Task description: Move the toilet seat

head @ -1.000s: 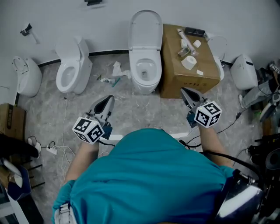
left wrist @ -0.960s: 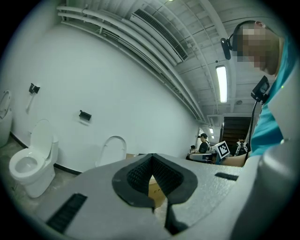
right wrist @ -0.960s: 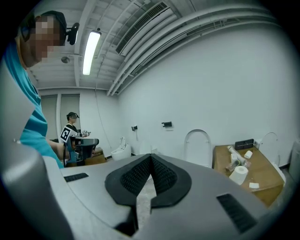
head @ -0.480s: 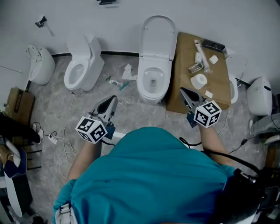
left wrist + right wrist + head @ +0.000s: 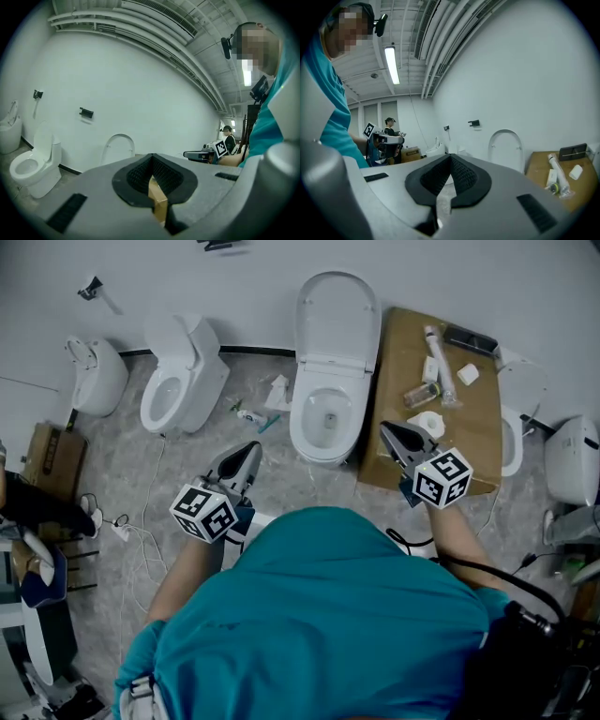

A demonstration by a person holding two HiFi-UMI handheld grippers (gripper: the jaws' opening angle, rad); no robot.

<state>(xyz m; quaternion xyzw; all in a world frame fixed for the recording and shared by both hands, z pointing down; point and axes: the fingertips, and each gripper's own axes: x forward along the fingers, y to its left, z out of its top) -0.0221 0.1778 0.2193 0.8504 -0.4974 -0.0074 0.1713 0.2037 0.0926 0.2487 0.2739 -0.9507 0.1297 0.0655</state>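
The toilet seat [image 5: 337, 320] is seen raised upright against the far wall [image 5: 487, 277], above the open bowl of the middle toilet [image 5: 323, 418]. This toilet is flanked on the right by a cardboard box [image 5: 398, 362] and, well apart on the left, by a second toilet [image 5: 178, 381]. The left tongs [image 5: 249, 452] are held closed with nothing gripped, over the floor [image 5: 178, 460] to the near left of the bowl. The right tongs [image 5: 388, 432] are likewise closed and empty, just right of the bowl, over the box's near edge. The seat is touched by neither.
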